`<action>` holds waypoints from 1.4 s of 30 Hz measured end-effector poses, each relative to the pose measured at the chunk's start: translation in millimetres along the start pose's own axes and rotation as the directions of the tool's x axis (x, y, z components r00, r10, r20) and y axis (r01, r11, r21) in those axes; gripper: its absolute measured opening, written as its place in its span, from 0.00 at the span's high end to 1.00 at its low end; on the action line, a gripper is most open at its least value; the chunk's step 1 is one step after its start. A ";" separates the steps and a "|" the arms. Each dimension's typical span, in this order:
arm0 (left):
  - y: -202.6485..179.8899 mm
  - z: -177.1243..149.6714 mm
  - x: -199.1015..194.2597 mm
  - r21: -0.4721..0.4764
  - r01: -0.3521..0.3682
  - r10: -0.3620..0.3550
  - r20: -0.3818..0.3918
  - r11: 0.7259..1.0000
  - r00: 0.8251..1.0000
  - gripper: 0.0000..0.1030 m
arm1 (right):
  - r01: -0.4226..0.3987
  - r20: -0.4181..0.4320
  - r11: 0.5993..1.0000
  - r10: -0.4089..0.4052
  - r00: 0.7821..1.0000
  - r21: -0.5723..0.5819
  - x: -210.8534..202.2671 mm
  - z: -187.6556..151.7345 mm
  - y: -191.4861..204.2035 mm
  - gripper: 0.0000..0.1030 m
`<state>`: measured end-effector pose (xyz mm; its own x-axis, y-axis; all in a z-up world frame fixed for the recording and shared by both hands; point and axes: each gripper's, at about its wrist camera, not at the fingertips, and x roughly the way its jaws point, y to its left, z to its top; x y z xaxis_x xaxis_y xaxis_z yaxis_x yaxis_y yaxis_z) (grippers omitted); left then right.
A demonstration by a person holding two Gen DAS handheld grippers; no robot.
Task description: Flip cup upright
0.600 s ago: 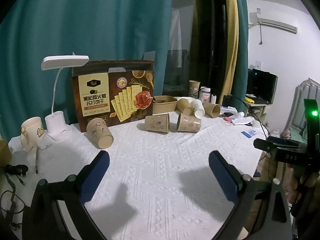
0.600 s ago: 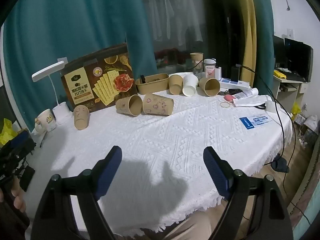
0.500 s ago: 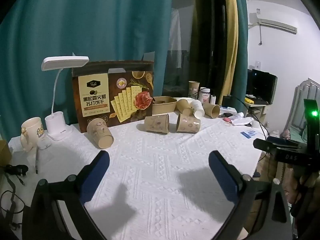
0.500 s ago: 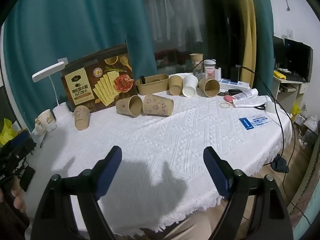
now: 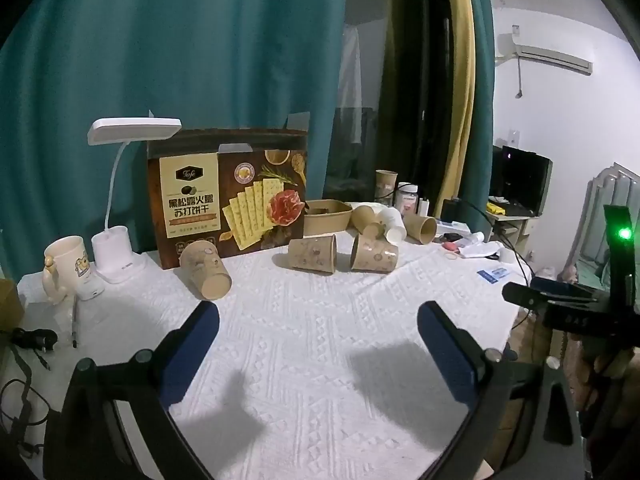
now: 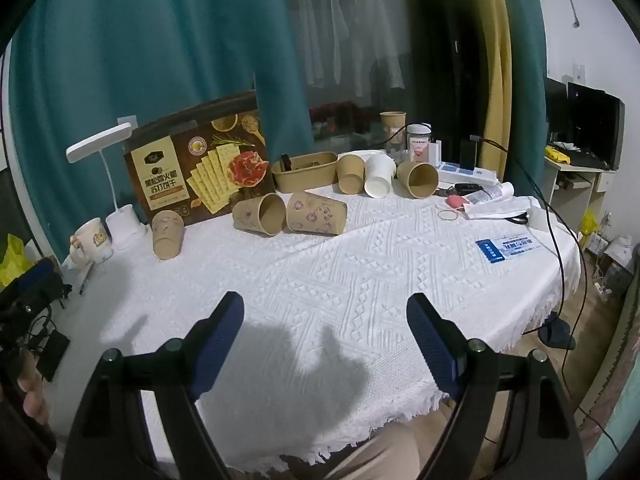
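Three patterned brown paper cups lie on their sides on the white tablecloth [image 5: 320, 360]. In the left wrist view they are the left cup [image 5: 205, 269], the middle cup [image 5: 313, 253] and the right cup [image 5: 373, 255]. In the right wrist view they are the left cup [image 6: 168, 234], the middle cup [image 6: 260, 214] and the right cup [image 6: 317, 213]. My left gripper [image 5: 318, 326] is open and empty, well short of the cups. My right gripper [image 6: 325, 316] is open and empty above the near cloth.
A cracker box [image 5: 228, 196], a white desk lamp [image 5: 116, 216] and a cream mug [image 5: 66, 262] stand at the back left. A brown paper bowl [image 6: 306, 171] and more cups [image 6: 378, 180] lie behind. A blue card [image 6: 508, 246] and cables lie near the right edge.
Both views have shifted only slightly. The cups have not moved and both grippers stay open.
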<state>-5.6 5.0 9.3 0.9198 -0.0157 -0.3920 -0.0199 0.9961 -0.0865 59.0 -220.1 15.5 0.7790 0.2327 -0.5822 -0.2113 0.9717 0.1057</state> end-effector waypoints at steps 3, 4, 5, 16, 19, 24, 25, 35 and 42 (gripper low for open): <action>0.5 0.8 -0.3 -0.005 0.006 -0.006 -0.002 1.000 1.000 0.03 | 0.001 -0.001 1.000 -0.001 1.000 0.000 -0.9 -0.2 0.6 0.21; 0.6 1.2 -0.1 -0.007 0.007 -0.007 -0.003 1.000 1.000 0.03 | 0.004 -0.001 1.000 -0.004 1.000 -0.004 -0.6 -1.7 5.1 0.21; 1.0 1.4 -0.3 -0.009 0.008 -0.008 -0.003 1.000 1.000 0.03 | 0.004 -0.002 1.000 -0.004 1.000 -0.005 -1.5 -1.5 6.1 0.21; 2.9 -1.0 -2.4 -0.030 0.011 -0.011 0.007 0.999 1.000 0.03 | 0.006 -0.005 1.000 -0.006 1.000 -0.013 -0.9 -2.6 9.6 0.21; 4.7 -0.6 -4.1 -0.043 0.017 -0.016 0.015 0.999 1.000 0.03 | 0.006 -0.005 1.000 -0.006 1.000 -0.015 0.0 -2.3 10.4 0.21; 3.5 -1.2 -6.5 -0.034 0.017 -0.016 0.025 0.999 1.000 0.03 | 0.005 -0.007 1.000 -0.005 1.000 -0.015 0.0 -3.4 11.5 0.21; 4.3 -1.4 -6.3 -0.035 0.017 -0.016 0.026 0.999 1.000 0.03 | 0.005 -0.007 1.000 -0.005 1.000 -0.015 -0.3 -3.4 12.0 0.21; 1.4 -2.9 -7.7 -0.020 0.025 -0.024 0.027 0.999 0.999 0.03 | 0.004 -0.007 1.000 -0.004 1.000 -0.015 0.0 -4.7 12.6 0.21; 0.4 -3.0 -8.4 -0.019 0.027 -0.026 0.028 0.999 0.999 0.03 | 0.004 -0.007 1.000 -0.004 1.000 -0.017 -0.2 -5.2 12.7 0.21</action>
<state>-14.5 5.2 9.8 0.9307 -0.0391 -0.3638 -0.0030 0.9934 -0.1146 53.1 -208.0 12.8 0.7759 0.2289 -0.5878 -0.2186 0.9717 0.0898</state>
